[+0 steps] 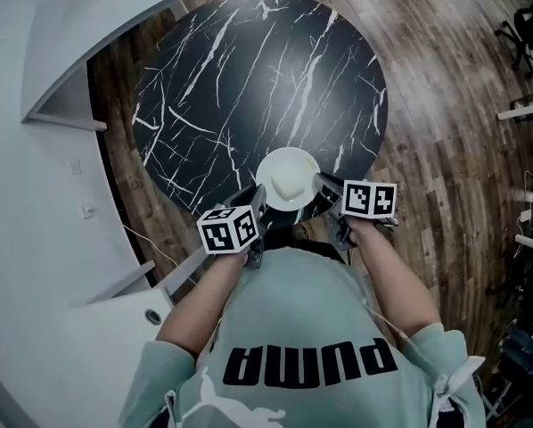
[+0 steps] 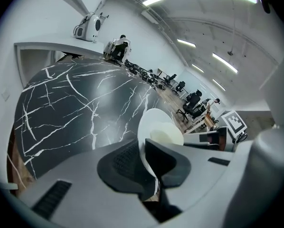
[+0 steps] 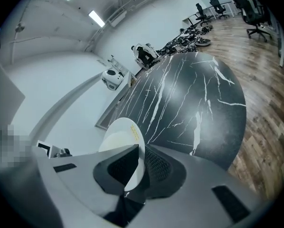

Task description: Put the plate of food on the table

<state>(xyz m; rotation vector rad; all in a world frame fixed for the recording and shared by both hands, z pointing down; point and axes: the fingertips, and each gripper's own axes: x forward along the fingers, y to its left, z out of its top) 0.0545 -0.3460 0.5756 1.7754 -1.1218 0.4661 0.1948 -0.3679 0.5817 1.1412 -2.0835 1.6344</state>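
A white plate with a pale lump of food on it hangs over the near edge of the round black marble table. My left gripper is shut on the plate's left rim and my right gripper is shut on its right rim. In the left gripper view the plate stands edge-on between the dark pads, with the food on its right face. In the right gripper view the plate is pinched between the pads, above the table.
A curved white counter wraps round the table's left side, with a white device on it. Wooden floor lies to the right, with office chairs and desks far off. The person's torso is close behind the grippers.
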